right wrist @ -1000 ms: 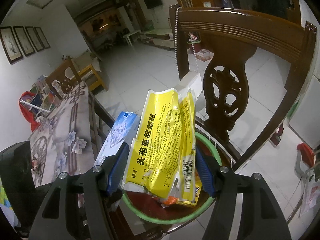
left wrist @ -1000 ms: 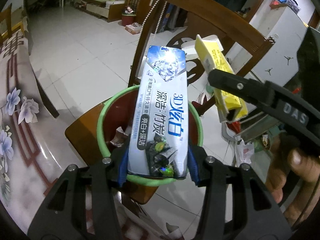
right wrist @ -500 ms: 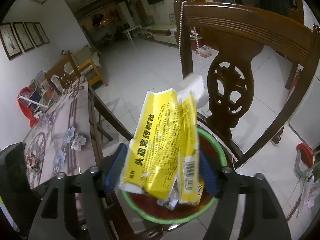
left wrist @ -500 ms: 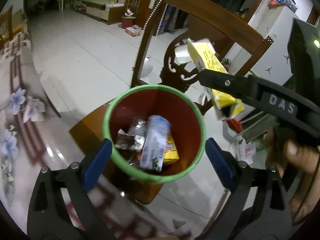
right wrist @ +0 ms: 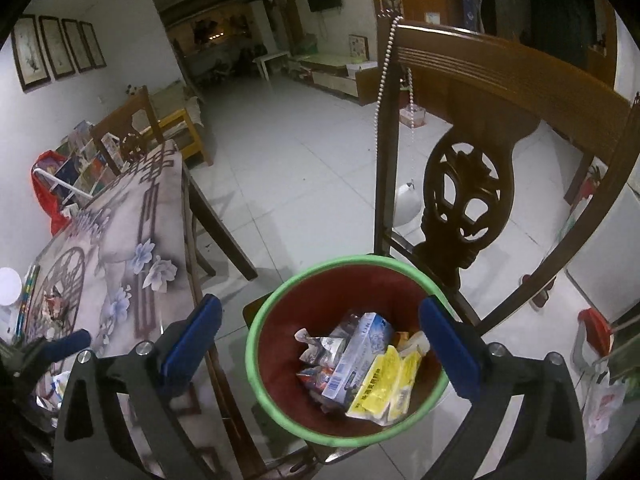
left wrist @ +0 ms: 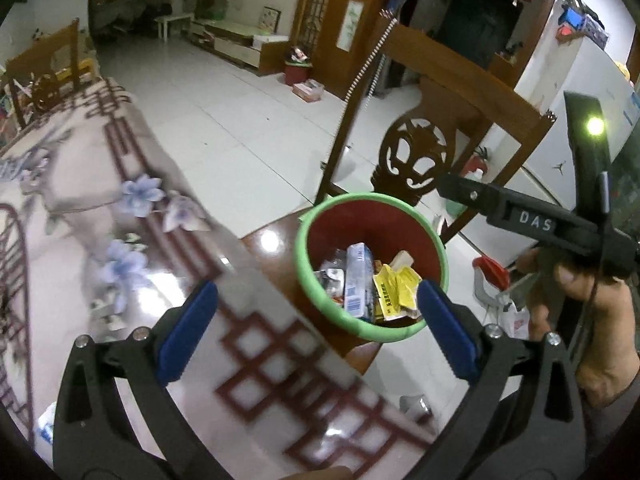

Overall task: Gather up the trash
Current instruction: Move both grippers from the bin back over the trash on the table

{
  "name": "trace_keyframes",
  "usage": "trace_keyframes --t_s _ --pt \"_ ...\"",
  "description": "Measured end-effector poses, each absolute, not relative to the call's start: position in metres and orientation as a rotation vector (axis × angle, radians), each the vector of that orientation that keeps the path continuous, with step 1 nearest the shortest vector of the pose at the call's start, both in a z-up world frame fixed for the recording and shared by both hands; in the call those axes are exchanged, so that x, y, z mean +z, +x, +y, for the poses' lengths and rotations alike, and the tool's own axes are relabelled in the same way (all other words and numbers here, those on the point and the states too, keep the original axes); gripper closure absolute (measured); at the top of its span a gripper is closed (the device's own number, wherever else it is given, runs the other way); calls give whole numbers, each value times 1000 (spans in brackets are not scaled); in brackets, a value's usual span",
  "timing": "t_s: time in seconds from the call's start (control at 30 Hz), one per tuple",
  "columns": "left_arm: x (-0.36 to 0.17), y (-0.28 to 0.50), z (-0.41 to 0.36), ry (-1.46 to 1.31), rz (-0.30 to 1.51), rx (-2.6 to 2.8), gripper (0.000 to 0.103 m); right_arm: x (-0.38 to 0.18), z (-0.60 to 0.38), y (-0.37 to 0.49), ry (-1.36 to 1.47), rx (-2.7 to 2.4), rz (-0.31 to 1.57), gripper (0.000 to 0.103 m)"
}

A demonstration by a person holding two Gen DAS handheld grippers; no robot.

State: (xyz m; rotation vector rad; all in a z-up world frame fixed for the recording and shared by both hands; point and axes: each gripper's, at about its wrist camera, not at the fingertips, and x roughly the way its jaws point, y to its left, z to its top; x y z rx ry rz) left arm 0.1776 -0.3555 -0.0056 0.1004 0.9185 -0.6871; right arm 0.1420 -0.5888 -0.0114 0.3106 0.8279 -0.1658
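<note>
A red bin with a green rim (left wrist: 308, 276) (right wrist: 256, 364) stands on a wooden chair seat. Inside lie a blue-white toothpaste box (left wrist: 358, 280) (right wrist: 356, 360), a yellow packet (left wrist: 394, 290) (right wrist: 384, 386) and crumpled wrappers. My left gripper (left wrist: 316, 330) is open and empty, above the table edge beside the bin. My right gripper (right wrist: 320, 350) is open and empty, right above the bin; it also shows in the left wrist view (left wrist: 520, 216), held by a hand.
A table with a flower-patterned cover (left wrist: 120, 240) (right wrist: 120, 248) lies left of the chair. The carved wooden chair back (left wrist: 440, 120) (right wrist: 480, 140) rises behind the bin. A bit of foil trash (left wrist: 416, 404) lies on the table near its edge. White tiled floor lies beyond.
My left gripper opened and dropped the toothpaste box into the bin, then drew back left over the table. My right gripper opened and the yellow packet fell into the bin.
</note>
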Motion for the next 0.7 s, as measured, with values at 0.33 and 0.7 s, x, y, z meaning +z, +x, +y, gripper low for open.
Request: trace_keyframes --t_s 0.33,0.7 --pt "24 161 -301 75 869 -638 5 10 -558 127 236 -170 770 7" --pt "48 135 -216 24 817 -528 5 30 -473 123 156 -32 720 7"
